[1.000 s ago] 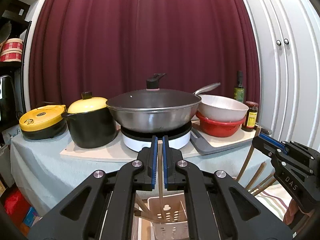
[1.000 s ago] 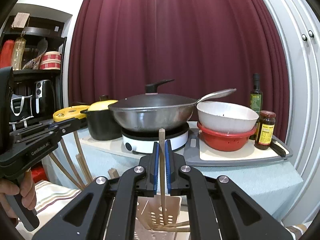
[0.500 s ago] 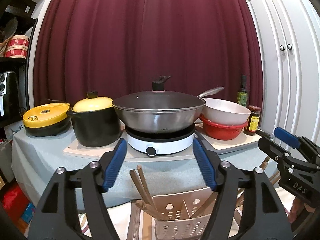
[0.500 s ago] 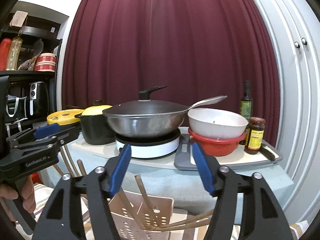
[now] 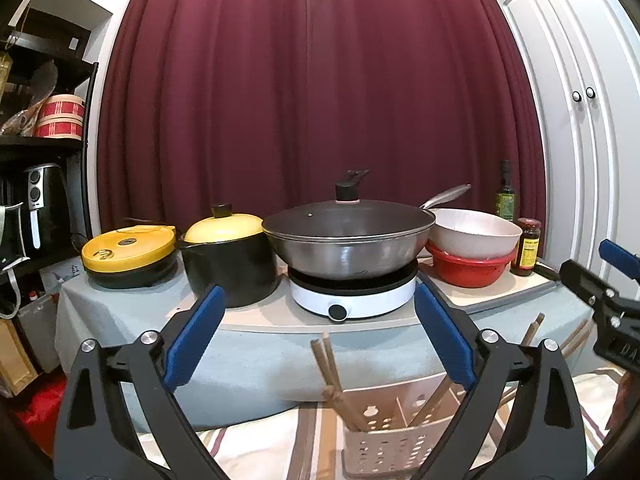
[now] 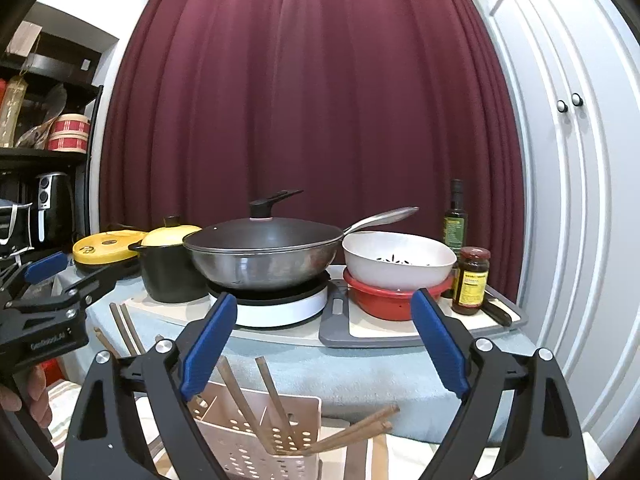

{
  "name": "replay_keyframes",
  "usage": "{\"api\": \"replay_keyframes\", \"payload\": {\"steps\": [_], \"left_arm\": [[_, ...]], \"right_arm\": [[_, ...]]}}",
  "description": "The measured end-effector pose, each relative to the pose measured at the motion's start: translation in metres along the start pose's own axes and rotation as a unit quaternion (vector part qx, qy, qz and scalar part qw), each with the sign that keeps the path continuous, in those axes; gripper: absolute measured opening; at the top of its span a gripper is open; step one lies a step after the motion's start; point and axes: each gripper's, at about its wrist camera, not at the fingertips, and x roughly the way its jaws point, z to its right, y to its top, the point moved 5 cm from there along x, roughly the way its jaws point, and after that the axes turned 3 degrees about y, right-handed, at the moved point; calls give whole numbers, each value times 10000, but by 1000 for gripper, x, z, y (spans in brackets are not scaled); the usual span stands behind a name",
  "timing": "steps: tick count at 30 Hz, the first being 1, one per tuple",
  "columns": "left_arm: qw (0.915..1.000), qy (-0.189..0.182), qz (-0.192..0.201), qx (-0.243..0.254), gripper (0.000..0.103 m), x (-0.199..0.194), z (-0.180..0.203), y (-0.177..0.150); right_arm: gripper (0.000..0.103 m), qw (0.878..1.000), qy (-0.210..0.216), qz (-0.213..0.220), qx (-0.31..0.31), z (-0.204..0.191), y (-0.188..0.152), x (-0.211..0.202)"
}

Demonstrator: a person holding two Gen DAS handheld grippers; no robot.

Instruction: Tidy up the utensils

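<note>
Both the left claw (image 5: pixel 316 336) and right claw (image 6: pixel 322 344) gape wide, holding nothing, above the caddy (image 6: pixel 256 432). The chopsticks (image 6: pixel 276 404) stand inside it, tips down, leaning outward at various slants.

My two wrist views sit low, facing the far curtain; both share the lidded wok (image 5: pixel 349 236) (image 6: pixel 262 254) and nearby chopstick caddy (image 5: pixel 394 428) (image 6: pixel 260 428).

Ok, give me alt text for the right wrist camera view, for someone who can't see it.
The right gripper, fingers wide open and empty, hangs above a beige perforated utensil holder with wooden chopsticks leaning in it. Behind, a cloth-covered table holds a lidded wok on a white cooktop, and the left gripper shows at left.
</note>
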Motion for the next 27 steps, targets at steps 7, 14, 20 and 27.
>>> {"api": "replay_keyframes", "payload": {"steps": [7,14,20,27], "left_arm": [[9998,57,-194,-75,97,-25,-12,-5],[9988,65,-467,-133,98,-66,-23,-21],[9961,78,-849,-220,98,-103,-34,-45],[9941,90,-1036,-315,98,-160,-46,-63]], "right_arm": [[86,10000,-34,-80,47,-5,0,-23],[87,9995,30,-328,38,-21,-15,-57],[87,9983,114,-563,76,-34,-35,-95],[87,9974,185,-694,55,-46,-49,-141]]}}
